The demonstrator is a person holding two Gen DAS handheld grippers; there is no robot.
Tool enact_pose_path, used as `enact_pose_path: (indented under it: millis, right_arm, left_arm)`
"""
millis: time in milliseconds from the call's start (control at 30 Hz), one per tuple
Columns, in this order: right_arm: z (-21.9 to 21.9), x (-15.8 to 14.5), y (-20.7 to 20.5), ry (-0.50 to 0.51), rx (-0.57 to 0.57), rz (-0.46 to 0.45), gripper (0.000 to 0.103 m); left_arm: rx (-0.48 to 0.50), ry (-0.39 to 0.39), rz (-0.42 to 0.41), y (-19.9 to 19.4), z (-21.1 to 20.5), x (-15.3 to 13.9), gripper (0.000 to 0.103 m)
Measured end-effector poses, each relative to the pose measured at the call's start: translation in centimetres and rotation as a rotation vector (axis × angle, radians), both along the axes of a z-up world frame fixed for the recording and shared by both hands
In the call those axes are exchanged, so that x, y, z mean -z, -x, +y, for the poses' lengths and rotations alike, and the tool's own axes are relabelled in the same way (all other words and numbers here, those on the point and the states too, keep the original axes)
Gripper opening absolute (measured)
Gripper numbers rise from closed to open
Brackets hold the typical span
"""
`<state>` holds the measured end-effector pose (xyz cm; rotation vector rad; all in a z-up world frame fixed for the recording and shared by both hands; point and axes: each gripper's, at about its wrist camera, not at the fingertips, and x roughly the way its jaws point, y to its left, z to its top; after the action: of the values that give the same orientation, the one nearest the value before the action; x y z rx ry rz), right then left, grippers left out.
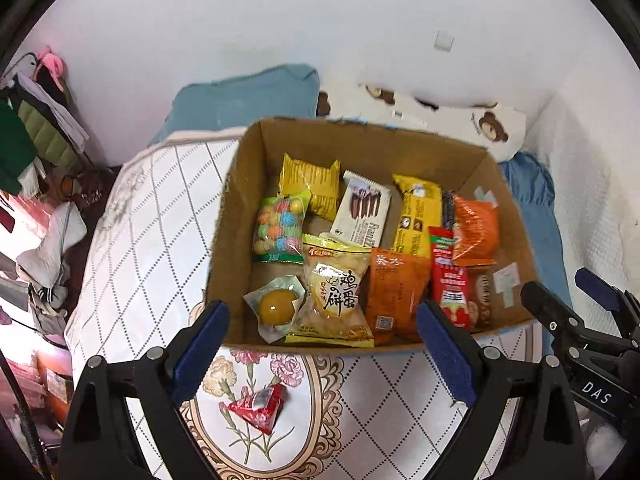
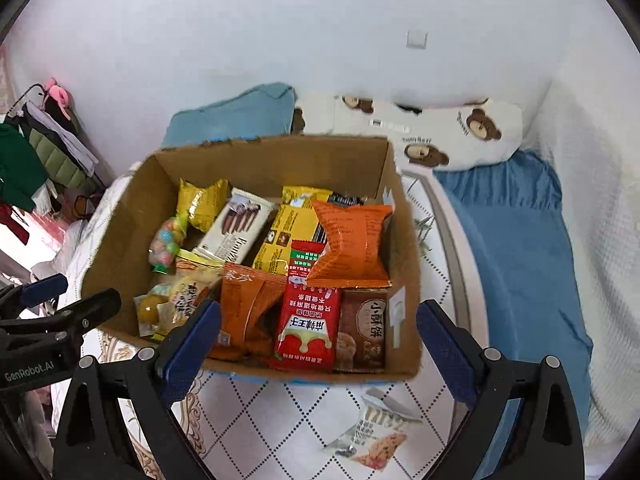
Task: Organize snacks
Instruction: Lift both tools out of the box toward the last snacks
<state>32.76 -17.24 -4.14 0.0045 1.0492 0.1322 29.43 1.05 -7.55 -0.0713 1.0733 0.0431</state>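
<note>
An open cardboard box (image 1: 232, 216) stands on a quilted bed cover, holding several snack packets; it also shows in the right wrist view (image 2: 404, 240). My left gripper (image 1: 320, 344) is open and empty, just in front of the box's near wall. A small red packet (image 1: 260, 406) lies on the cover below it, between the fingers. My right gripper (image 2: 318, 344) is open and empty at the box's near wall. A white snack-bar packet (image 2: 374, 434) lies on the cover in front of the box, right of centre. Each gripper shows at the edge of the other's view.
The box holds yellow, orange, red and white packets, a bag of coloured candy balls (image 1: 280, 226) and a yellow jelly cup (image 1: 276, 306). A bear-print pillow (image 2: 452, 132) and teal pillow (image 2: 236, 114) lie behind. Blue sheet (image 2: 516, 232) at right, clothes (image 1: 36, 132) at left.
</note>
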Motion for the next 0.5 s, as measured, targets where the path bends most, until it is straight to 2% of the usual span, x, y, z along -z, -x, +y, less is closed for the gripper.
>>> enact_pose_path:
  millis: [300, 500]
  right_arm:
    - [-0.5, -5.0, 5.9, -0.005, -0.006, -0.116, 0.1]
    - [-1.0, -7.3, 9.0, -0.025, 0.005, -0.165, 0.1]
  left_arm:
    - [0.009, 0.012, -0.117, 5.0, -0.6, -4.1, 0.096]
    - [0.009, 0.004, -0.191, 8.1, -1.0, -6.4, 0.096]
